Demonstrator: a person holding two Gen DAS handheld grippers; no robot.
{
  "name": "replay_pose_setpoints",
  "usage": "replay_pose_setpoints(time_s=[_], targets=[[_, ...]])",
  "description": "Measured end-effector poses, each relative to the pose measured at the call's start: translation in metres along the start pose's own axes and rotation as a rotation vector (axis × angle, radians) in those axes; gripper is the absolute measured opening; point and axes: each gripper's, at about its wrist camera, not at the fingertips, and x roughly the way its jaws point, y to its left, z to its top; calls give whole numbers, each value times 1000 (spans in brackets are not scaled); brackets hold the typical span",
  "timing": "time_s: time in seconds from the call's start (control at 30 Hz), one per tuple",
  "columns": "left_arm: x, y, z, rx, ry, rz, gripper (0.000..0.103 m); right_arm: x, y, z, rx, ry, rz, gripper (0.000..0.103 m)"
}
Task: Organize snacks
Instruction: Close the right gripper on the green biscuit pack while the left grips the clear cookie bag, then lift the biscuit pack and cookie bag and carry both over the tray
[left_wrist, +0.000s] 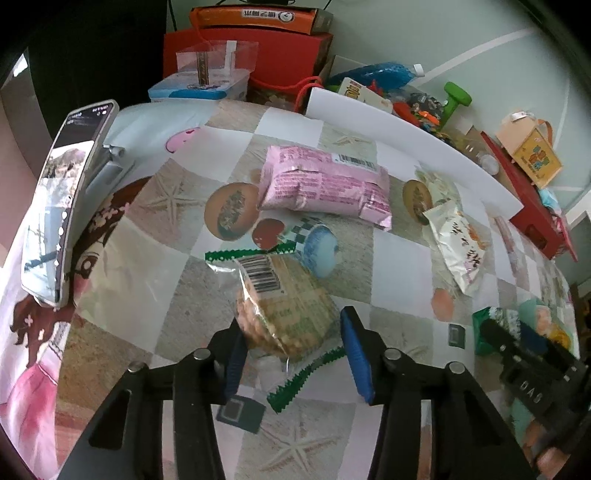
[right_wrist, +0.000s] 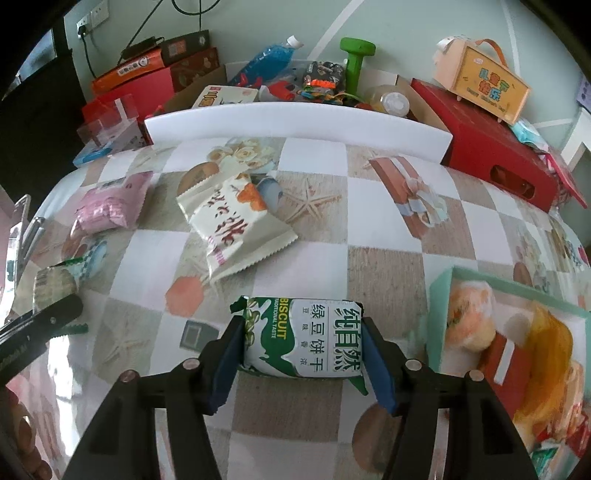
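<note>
My right claw (right_wrist: 303, 363) is clamped on the green-and-white biscuit packet (right_wrist: 301, 336), both blue pads pressed against its short ends, the packet crosswise just above the checked tablecloth (right_wrist: 388, 229) at the near middle, with the mint-green box (right_wrist: 439, 295) of snacks just to its right. It looks light and plump, a glossy film pillow over brittle biscuits, so I judge a gentle squeeze enough; harder would crush them, and the slick film could slide if I tilt it. My left claw (left_wrist: 291, 352) straddles the clear cracker packet (left_wrist: 284, 314) with green zigzag seals: the left pad seems to touch its side, while the right pad stands clear of it, so I count that claw as not yet gripping. That packet lies on the cloth at the near centre, barcode up, round pale crackers showing through crinkly film. I would take it across the firm stack of crackers, not by the limp sealed ends, which would fold and slip. Farther off lie a puffy pink foil bag (left_wrist: 325, 182) and, to the right, a flat cream sachet (left_wrist: 458, 243) with serrated edges; both look soft, airy and light. A phone (left_wrist: 59, 206) leans on a stand at the far left.
</note>
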Motion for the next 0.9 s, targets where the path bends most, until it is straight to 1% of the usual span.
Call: replay_pose_setpoints(time_s=[0.2,0.33,0.4,0.57,0.7,0.9], targets=[[-5,-4,-7,8,14,-17,44,-12,0,-17,33,1,18,64],[-13,-8,-10,12,6,-33,39,-24,1,-25,42,-15,15,64],[-17,-10,-11,23,2,-34,38,-30,0,-27,52,-23,21,64],[-22,-14,-14,31,0,-46,37,-43,-3,-34,70,-38,22,64],[-28,-16,-16,29,-7,-73,36,-57,-9,-40,97,-61,32,64],[-35,-16,-17,16,-14,-110,36,-74,-22,-49,133,-87,23,64]])
